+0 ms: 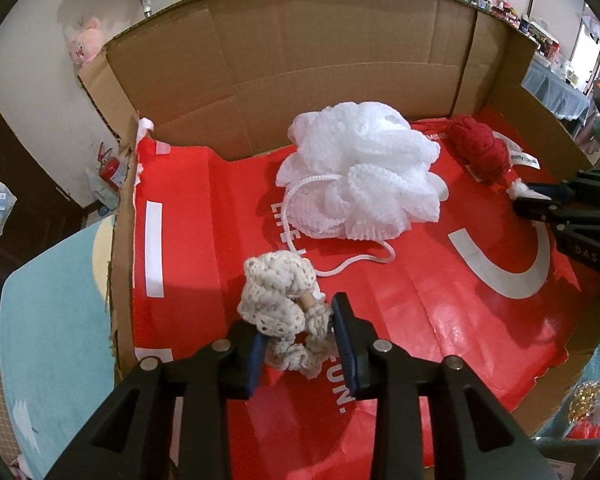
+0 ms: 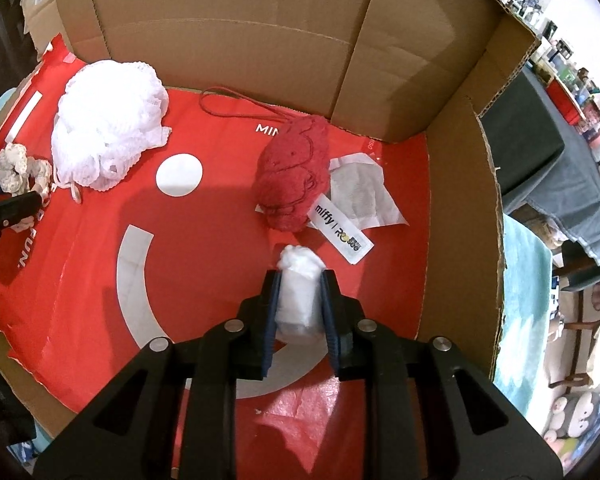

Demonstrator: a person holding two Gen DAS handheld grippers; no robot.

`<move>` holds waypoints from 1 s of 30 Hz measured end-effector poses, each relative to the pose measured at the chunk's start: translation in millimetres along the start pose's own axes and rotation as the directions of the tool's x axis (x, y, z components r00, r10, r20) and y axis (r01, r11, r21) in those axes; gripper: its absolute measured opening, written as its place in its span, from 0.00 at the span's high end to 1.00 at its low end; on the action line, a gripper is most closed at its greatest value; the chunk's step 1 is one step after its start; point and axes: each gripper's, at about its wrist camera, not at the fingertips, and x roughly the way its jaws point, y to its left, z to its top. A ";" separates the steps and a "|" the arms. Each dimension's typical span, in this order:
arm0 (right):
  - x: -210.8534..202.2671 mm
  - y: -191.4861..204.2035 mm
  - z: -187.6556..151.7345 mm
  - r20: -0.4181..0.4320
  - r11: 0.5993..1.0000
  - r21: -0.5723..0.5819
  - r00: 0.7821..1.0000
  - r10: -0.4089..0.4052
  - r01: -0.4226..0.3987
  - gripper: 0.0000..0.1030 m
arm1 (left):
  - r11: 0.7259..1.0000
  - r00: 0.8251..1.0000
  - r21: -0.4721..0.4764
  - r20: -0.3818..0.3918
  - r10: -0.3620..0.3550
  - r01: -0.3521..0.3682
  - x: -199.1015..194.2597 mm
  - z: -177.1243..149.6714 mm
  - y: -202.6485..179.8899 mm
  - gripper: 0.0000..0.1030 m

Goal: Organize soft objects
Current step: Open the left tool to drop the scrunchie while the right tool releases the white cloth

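Evidently both hands are setting soft things down inside the cardboard box [image 1: 340, 60]; the left hand-held gripper [image 1: 300, 344] has its jaws slightly apart around the cream crochet piece [image 1: 276, 300], pads seemingly off it; the right hand-held gripper [image 2: 300, 308] is clamped on a white wad [image 2: 298, 296], low over the red bag [image 2: 204, 240] lining the floor, beside the red knit toy [image 2: 292, 176]; the white mesh pouf [image 1: 360, 168] rests between them.

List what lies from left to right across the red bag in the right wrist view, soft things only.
cream crochet piece → white mesh bath pouf → red knitted plush with its miffy tag. The white wad between the right gripper fingers sits below the plush, so its place in the order is unclear.
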 end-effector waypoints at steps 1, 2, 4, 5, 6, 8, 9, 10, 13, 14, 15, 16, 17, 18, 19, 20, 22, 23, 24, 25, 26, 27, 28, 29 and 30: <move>1.8 1.2 -1.4 0.001 1.000 0.000 1.000 -0.001 0.001 0.81 | 1.000 1.000 0.000 0.000 0.000 0.000 0.2 -0.1 0.1 0.67; 2.0 1.4 -1.3 0.001 1.000 0.000 1.000 -0.001 0.001 0.81 | 1.000 1.000 -0.001 0.000 0.000 0.000 0.0 -0.2 0.1 0.67; 2.7 1.6 -1.9 0.000 1.000 0.001 1.000 0.000 0.000 0.81 | 1.000 1.000 -0.002 0.000 0.002 -0.002 -0.4 -0.4 0.6 0.65; 2.8 1.3 -1.8 -0.001 1.000 0.003 1.000 0.001 -0.001 0.81 | 1.000 1.000 -0.003 0.000 0.002 -0.002 -0.5 -0.5 0.8 0.62; 3.0 0.9 -1.7 -0.001 1.000 0.004 1.000 0.003 -0.003 0.80 | 1.000 1.000 -0.003 0.000 0.002 -0.002 -0.5 -0.8 0.7 0.61; 3.4 0.4 -1.8 -0.003 1.000 0.003 1.000 0.005 -0.005 0.78 | 1.000 1.000 -0.003 0.000 0.000 0.000 0.0 -1.1 1.9 0.61; 3.2 0.6 -2.3 -0.002 1.000 0.000 1.000 0.002 -0.002 0.78 | 1.000 1.000 -0.003 0.000 0.000 0.000 -0.1 -1.1 1.8 0.58; 3.1 0.1 -1.9 -0.002 1.000 -0.003 1.000 0.000 0.000 0.78 | 1.000 1.000 -0.003 0.000 0.001 -0.001 -0.1 -1.1 1.8 0.57; 2.7 0.4 -2.5 -0.003 1.000 -0.002 1.000 0.004 -0.004 0.76 | 1.000 1.000 -0.004 0.008 -0.010 0.010 -2.1 -1.7 3.3 0.53; 2.5 0.1 -2.8 -0.004 1.000 0.000 1.000 0.009 -0.009 0.75 | 1.000 1.000 -0.004 0.011 -0.015 0.015 -2.9 -1.9 3.7 0.51; 1.9 0.5 -3.1 -0.003 1.000 -0.001 1.000 0.017 -0.017 0.73 | 1.000 1.000 -0.003 0.013 -0.020 0.020 -3.8 -1.9 3.5 0.48; 0.8 1.4 -2.9 -0.002 1.000 -0.003 1.000 0.022 -0.022 0.69 | 1.000 1.000 -0.001 0.018 -0.023 0.023 -5.2 -2.1 2.9 0.46; -0.4 2.1 -3.3 0.000 1.000 -0.004 1.000 0.027 -0.027 0.65 | 1.000 0.999 0.003 0.024 -0.028 0.028 -6.9 -2.4 1.2 0.44; -2.4 3.8 -3.6 0.005 0.999 -0.006 0.999 0.047 -0.047 0.55 | 1.000 0.999 0.006 0.027 -0.028 0.028 -8.6 -2.7 1.0 0.41; -4.9 6.1 -4.2 0.009 0.998 -0.011 0.998 0.058 -0.058 0.49 | 1.000 0.999 0.011 0.037 -0.028 0.027 -11.7 -2.9 -0.3 0.40; -7.7 8.2 -4.3 0.018 0.999 -0.016 0.998 0.052 -0.052 0.47 | 1.000 0.999 0.013 0.043 -0.029 0.029 -13.7 -2.9 -1.1 0.37; -16.1 11.5 -3.3 0.044 0.999 -0.027 0.998 0.038 -0.037 0.45 | 1.000 0.998 0.018 0.064 -0.024 0.023 -19.9 -3.0 -2.5 0.27; -20.0 11.1 -1.9 0.048 0.998 -0.024 0.997 0.055 -0.054 0.45 | 1.000 0.996 0.019 0.084 -0.017 0.016 -24.5 -3.0 -2.8 0.21; -23.2 10.2 -0.5 0.053 0.998 -0.016 0.997 0.060 -0.060 0.45 | 1.000 0.995 0.019 0.102 -0.017 0.016 -28.8 -2.6 -3.0 0.20; -27.0 8.4 1.8 0.061 0.998 -0.007 0.996 0.062 -0.062 0.45 | 1.000 0.993 0.018 0.113 -0.025 0.023 -32.5 -1.3 -2.9 0.20; -30.2 6.4 4.3 0.068 0.998 -0.001 0.995 0.068 -0.068 0.45 | 0.999 0.993 0.014 0.117 -0.030 0.029 -34.6 -0.7 -2.4 0.20; -33.4 4.0 7.9 0.073 0.997 0.007 0.994 0.081 -0.082 0.45 | 0.999 0.992 0.009 0.121 -0.035 0.035 -36.4 -0.4 -1.9 0.20; -34.9 1.4 10.6 0.075 0.996 0.014 0.993 0.092 -0.093 0.45 | 0.999 0.991 0.001 0.126 -0.045 0.045 -39.4 -0.2 -1.5 0.20; -35.1 -0.7 14.0 0.076 0.994 0.029 0.992 0.105 -0.108 0.45 | 0.999 0.990 -0.002 0.130 -0.050 0.051 -40.8 0.0 -1.2 0.20; -34.0 -3.5 17.9 0.071 0.991 0.045 0.990 0.122 -0.125 0.45 | 0.999 0.990 -0.004 0.133 -0.053 0.054 -41.8 0.4 -0.9 0.20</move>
